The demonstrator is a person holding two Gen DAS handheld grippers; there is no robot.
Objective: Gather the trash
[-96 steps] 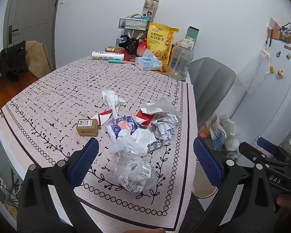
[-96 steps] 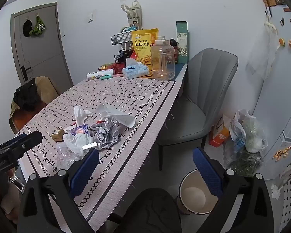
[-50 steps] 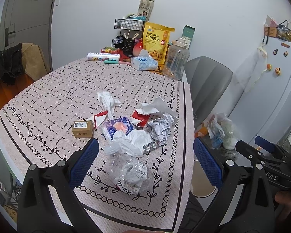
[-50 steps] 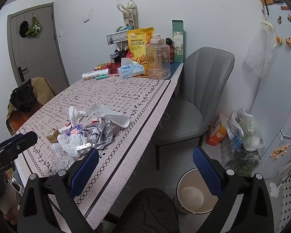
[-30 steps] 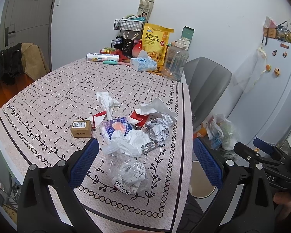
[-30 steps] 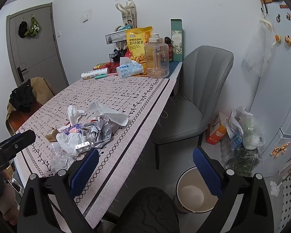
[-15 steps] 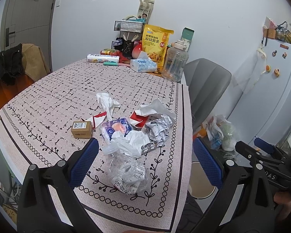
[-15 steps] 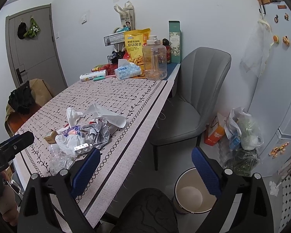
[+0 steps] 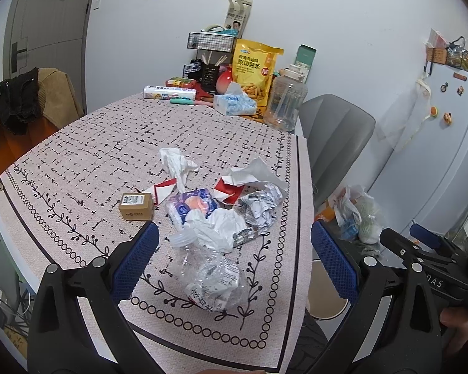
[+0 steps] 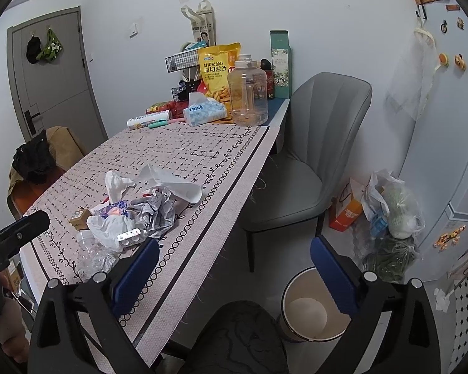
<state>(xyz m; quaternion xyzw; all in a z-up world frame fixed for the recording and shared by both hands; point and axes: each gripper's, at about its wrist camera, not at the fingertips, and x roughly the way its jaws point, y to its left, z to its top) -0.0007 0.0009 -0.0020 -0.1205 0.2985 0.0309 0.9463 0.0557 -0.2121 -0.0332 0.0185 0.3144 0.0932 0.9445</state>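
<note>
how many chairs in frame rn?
2. A grey chair at the table's right side, by the bin; a wooden chair draped with clothes at the left. More may be hidden out of view.

We see a coarse, matt woven pink tablecloth [image 9: 109, 143] under a crushed clear glossy plastic bottle [image 9: 212, 275], crumpled white tissue paper [image 9: 176, 162] and a small brown cardboard box [image 9: 136, 206]. The grey chair [image 10: 321, 131] looks smooth and leathery, and the round white bin [image 10: 315, 307] has a smooth, faintly shiny wall.

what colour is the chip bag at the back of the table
Yellow, with orange corners; the chip bag shows best in the left wrist view.
</note>
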